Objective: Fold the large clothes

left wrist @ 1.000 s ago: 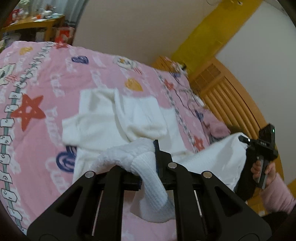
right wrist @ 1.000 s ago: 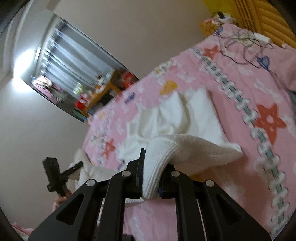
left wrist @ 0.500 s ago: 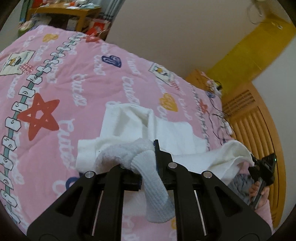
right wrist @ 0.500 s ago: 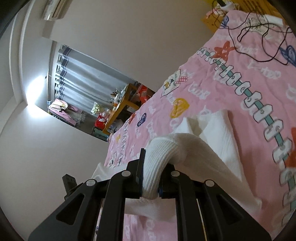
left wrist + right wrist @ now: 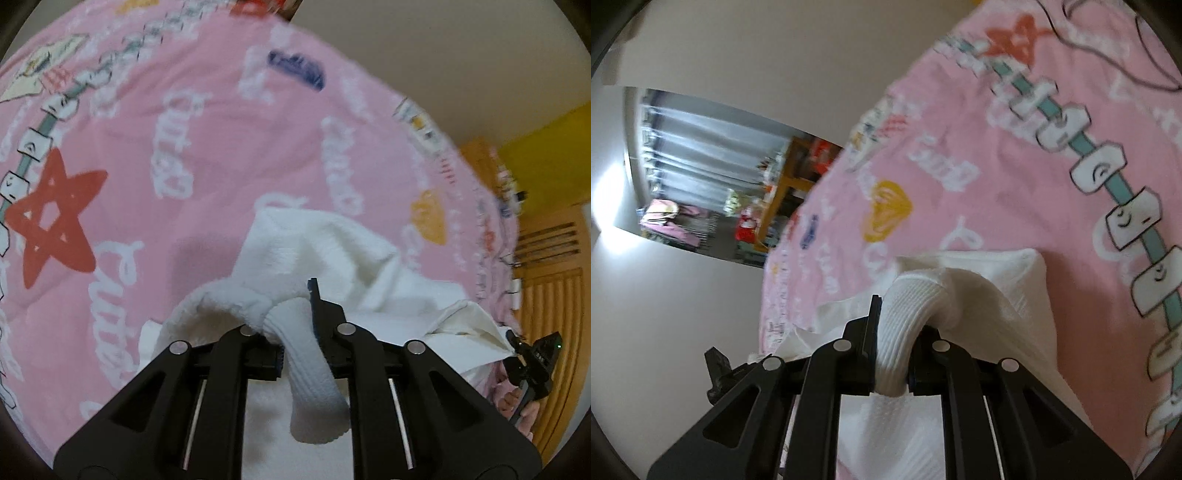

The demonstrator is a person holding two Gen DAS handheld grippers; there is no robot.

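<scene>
A white knit sweater (image 5: 317,243) lies on a pink patterned bedspread (image 5: 192,147). My left gripper (image 5: 295,325) is shut on a ribbed edge of the sweater, which hangs down between the fingers. My right gripper (image 5: 892,343) is shut on another ribbed edge of the sweater (image 5: 993,280). The fabric stretches between the two grippers. The right gripper also shows at the far right of the left wrist view (image 5: 535,358), held by a hand. The left gripper shows at the lower left of the right wrist view (image 5: 720,373).
A wooden slatted headboard (image 5: 546,280) stands at the right of the bed. A black cable (image 5: 1108,44) lies on the bedspread (image 5: 997,147) near the top right. A wooden table with clutter (image 5: 790,170) and grey curtains (image 5: 701,147) are beyond the bed.
Both grippers have moved forward over the bed with the sweater edges in them. The folded-over fabric now covers more of the sweater body, and less of it shows ahead.
</scene>
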